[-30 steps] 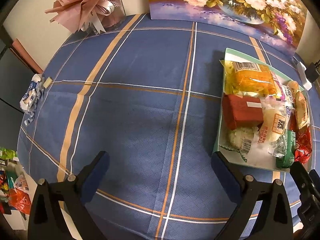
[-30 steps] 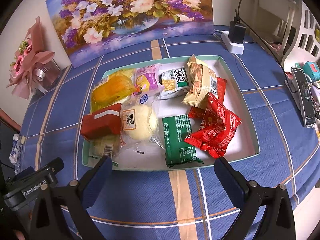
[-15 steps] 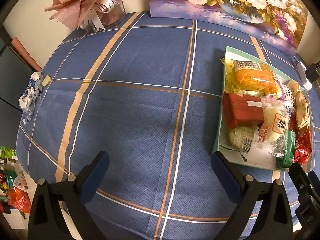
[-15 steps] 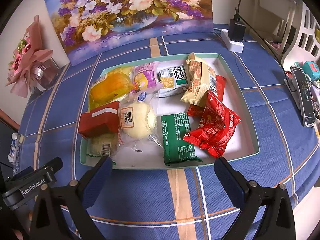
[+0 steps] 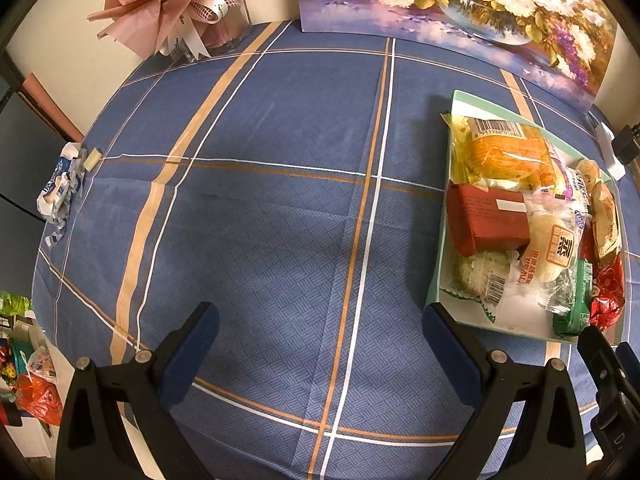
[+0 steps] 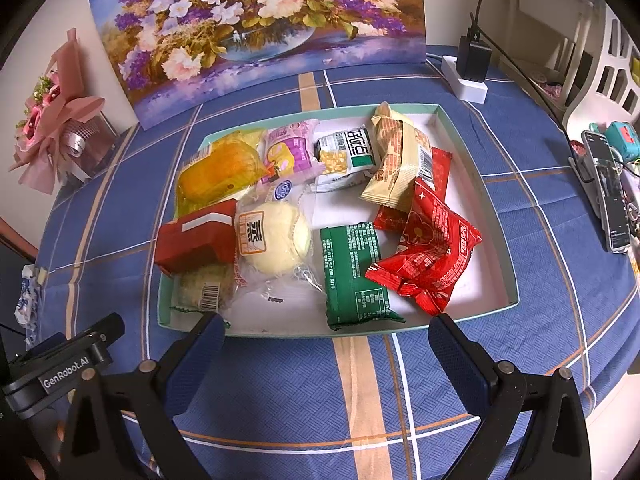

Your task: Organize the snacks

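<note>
blue plaid tablecloth (image 5: 280, 208) holds snack tray (image 6: 496, 216); left hand-held gripper (image 5: 320, 334) and right hand-held gripper (image 6: 326, 340) gape empty.

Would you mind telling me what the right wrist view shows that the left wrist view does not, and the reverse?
Only the right wrist view shows the phone, the whole green packet face-on, and the right gripper, open just short of the tray.

Only the left wrist view shows the left gripper, open over bare blue tablecloth.

Both show the tray, the red box, the pink bouquet and the flower painting.
</note>
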